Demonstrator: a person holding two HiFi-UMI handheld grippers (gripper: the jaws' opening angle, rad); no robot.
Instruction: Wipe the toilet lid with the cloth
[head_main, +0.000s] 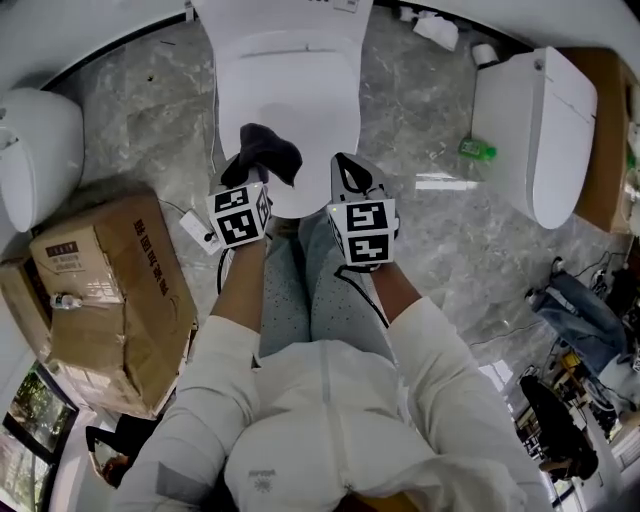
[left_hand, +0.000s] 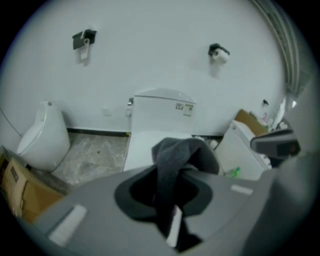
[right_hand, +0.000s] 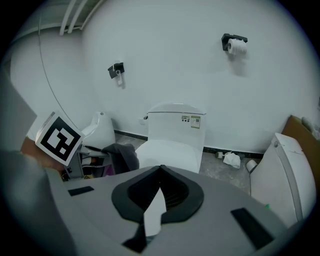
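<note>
The white toilet stands straight ahead with its lid (head_main: 285, 95) down. My left gripper (head_main: 257, 170) hangs over the lid's front edge, shut on a dark grey cloth (head_main: 274, 152) that bunches up above the jaws. In the left gripper view the cloth (left_hand: 182, 160) drapes out between the jaws, in front of the lid (left_hand: 142, 145). My right gripper (head_main: 347, 168) is beside it, to the right, over the lid's front right corner. It is shut (right_hand: 160, 175) with nothing in it. The right gripper view shows the lid (right_hand: 172, 152) ahead and the cloth (right_hand: 125, 156) at left.
A worn cardboard box (head_main: 110, 300) sits on the marble floor at left, next to a white urinal (head_main: 35, 150). A second white toilet (head_main: 540, 130) stands at right, with a green bottle (head_main: 478, 149) and crumpled paper (head_main: 435, 28) nearby. A paper roll (right_hand: 237, 45) hangs on the wall.
</note>
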